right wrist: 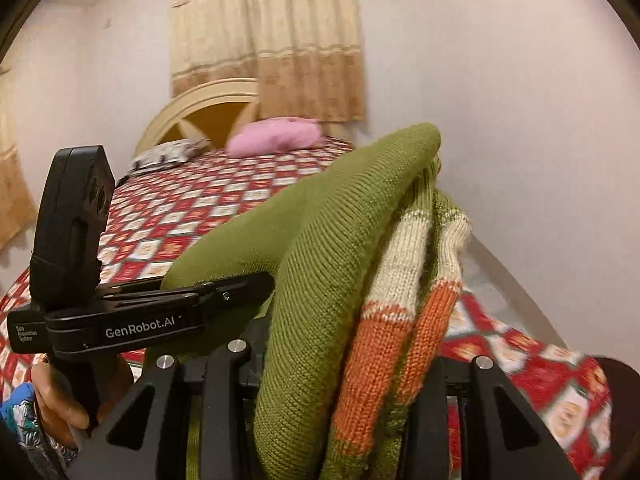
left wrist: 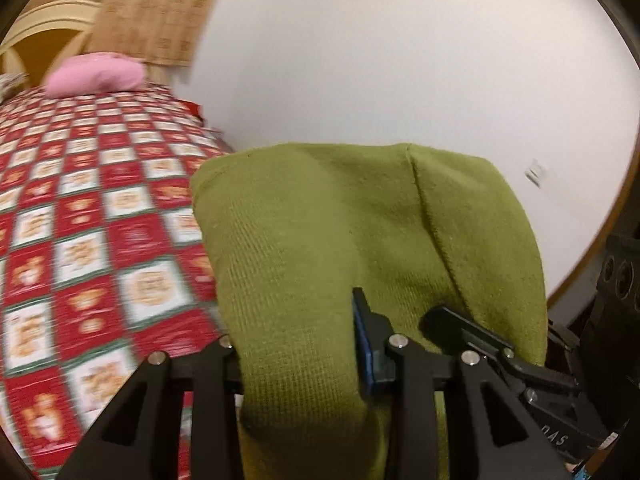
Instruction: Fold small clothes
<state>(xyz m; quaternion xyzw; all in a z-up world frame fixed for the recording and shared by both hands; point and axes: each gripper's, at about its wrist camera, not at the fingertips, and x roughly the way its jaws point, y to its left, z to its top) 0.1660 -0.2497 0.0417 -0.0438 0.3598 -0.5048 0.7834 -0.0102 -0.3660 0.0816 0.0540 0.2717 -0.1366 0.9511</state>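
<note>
Clearly the sweater (right wrist: 320, 280) hangs in the air above the bed (left wrist: 100, 240), a thick bunch of its green knit clenched in each gripper, so the step in hand looks like carrying it up and spreading it before laying it down to fold. In the left wrist view the left gripper (left wrist: 296, 360) grips a broad green fold that drapes forward over its jaws; its far jaw is buried under the cloth. In the right wrist view the right gripper (right wrist: 340, 380) pinches a doubled wad, green outside with cream and orange stripes showing on the inner layers. To do this well, I would keep both grips firm, draw the two grippers apart until the knit between them goes taut and level, and then lower it flat onto the bed, front down, without letting a corner slip. As for its lie, the held edge seems to run from one gripper to the other, with the bulk hanging away from the bed's headboard (right wrist: 208, 108); the true long axis I cannot tell, since the cloth is bunched. Beyond the sweater, a pink pillow (right wrist: 276, 136) lies near the headboard, well apart from both grippers.
</note>
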